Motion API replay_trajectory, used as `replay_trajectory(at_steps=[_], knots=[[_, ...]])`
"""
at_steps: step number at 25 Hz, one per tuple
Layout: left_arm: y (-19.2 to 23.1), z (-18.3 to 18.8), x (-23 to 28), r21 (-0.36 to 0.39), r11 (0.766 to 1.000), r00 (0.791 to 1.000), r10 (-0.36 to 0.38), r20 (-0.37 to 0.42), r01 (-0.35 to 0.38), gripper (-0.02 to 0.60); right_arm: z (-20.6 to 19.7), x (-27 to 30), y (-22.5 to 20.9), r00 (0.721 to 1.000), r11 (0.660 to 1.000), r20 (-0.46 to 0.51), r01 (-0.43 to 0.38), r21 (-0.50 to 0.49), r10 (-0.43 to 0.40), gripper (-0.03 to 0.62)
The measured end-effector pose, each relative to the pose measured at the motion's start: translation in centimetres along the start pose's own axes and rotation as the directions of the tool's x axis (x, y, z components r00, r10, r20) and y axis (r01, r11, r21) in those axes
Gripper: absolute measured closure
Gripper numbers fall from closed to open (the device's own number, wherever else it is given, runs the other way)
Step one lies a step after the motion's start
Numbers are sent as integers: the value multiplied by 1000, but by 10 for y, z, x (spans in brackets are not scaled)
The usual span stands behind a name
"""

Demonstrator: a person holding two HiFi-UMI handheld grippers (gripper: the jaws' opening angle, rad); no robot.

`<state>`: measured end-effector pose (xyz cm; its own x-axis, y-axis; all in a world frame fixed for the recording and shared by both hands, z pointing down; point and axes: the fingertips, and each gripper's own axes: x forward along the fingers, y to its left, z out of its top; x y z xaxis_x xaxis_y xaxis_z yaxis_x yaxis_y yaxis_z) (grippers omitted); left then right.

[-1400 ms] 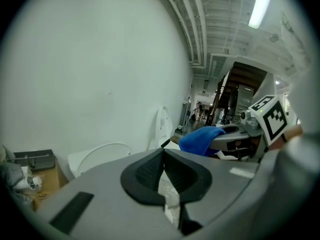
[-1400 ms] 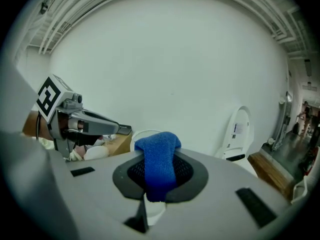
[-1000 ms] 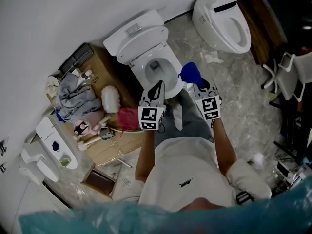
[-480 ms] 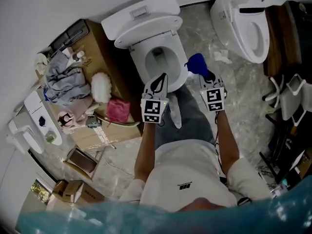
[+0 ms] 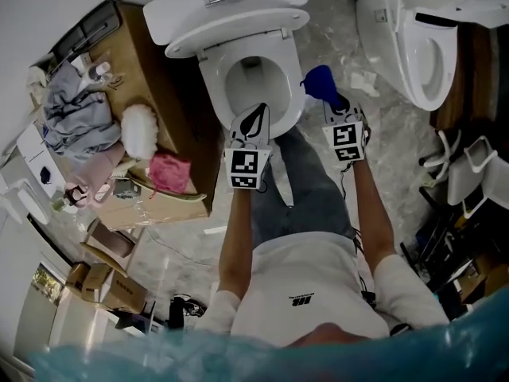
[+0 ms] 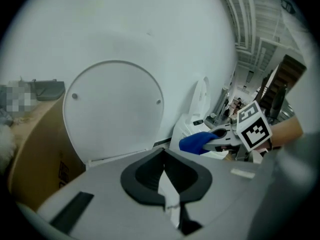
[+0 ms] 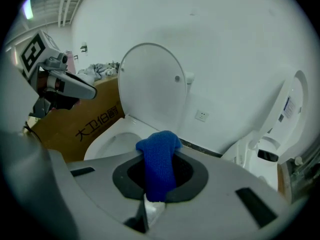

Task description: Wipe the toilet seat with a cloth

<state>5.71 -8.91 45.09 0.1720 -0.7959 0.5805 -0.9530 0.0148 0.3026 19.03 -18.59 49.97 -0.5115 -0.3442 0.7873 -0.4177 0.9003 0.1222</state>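
Observation:
The white toilet has its lid (image 5: 227,18) raised and its seat (image 5: 293,94) down around the bowl. My right gripper (image 5: 328,102) hovers by the seat's front right edge, shut on a blue cloth (image 5: 318,82) that sticks out past its tips. In the right gripper view the blue cloth (image 7: 159,166) fills the jaws, with the lid (image 7: 152,84) and seat (image 7: 112,139) ahead. My left gripper (image 5: 256,111) is over the seat's front rim, shut and empty. The left gripper view shows the lid (image 6: 115,109) ahead of my left gripper (image 6: 164,171).
A cardboard box (image 5: 171,205) stands left of the toilet, with clothes (image 5: 75,114), a white fluffy duster (image 5: 139,126) and a pink item (image 5: 169,172) on it. A second toilet (image 5: 421,38) is at the right. Crumpled tissue (image 5: 366,82) lies on the marble floor between them.
The head view has swung, so the toilet now sits higher and more central. Both grippers stay at the bowl's front edge, the cloth still held in the right one.

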Motion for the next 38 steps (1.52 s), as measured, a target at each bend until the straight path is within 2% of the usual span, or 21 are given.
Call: replay_trajectory(at_steps=[10,16,28,31,38], knots=[[9,-35,52,-62,998,999,27,-26,-28,572,-44,67,-6,994,993,-98,-64,-100,54,572],[13,-56,76,-87,995,998,38,-43,-42,572,-67,104,-10,988,987,-142,-75,-141,54,572],[30,-82,109,-120,991,997,60,-50,-66,572,-85,178,-13,981,962,-189,-98,-253,51,572],[37,-87,116,-127,989,996,67,-49,-73,572,-85,190,-7,981,941,-187,-116,-319,57,572],[42,-100,134,-143,987,996,68,-52,-75,572,-81,215,19,981,853,-167,-172,-492,101,572]])
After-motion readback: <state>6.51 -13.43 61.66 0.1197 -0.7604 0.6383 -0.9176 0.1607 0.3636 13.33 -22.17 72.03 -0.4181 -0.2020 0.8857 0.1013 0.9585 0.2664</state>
